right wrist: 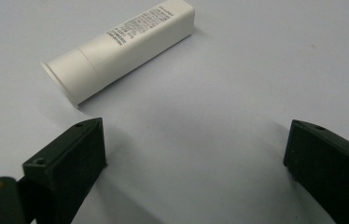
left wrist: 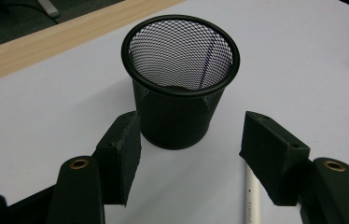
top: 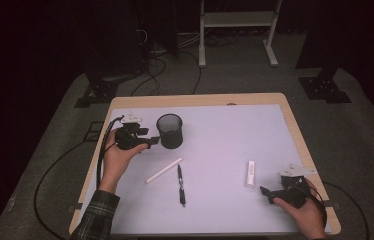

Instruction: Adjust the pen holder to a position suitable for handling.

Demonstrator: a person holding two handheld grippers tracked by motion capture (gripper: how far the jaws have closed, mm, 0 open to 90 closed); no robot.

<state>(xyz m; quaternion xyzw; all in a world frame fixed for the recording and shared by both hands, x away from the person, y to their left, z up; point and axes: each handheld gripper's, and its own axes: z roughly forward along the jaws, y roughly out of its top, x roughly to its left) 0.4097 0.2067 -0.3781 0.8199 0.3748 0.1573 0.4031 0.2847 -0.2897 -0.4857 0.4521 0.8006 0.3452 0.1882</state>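
- Left gripper (top: 151,141): jaws apart, nothing between the pads, pointing at the mesh cup (top: 169,131) just beside it.
- Mesh cup: upright on the table (top: 225,210), near its far left corner; a thin purple item leans inside.
- White pen (top: 164,170) and black pen (top: 180,184): lying near the table's middle.
- White tube (top: 250,173): lying flat, right of centre.
- Right gripper (top: 266,192): jaws wide, empty, near the tube.

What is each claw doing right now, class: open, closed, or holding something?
Left claw: open, empty, facing the mesh cup.
Right claw: open, empty, near the white tube.
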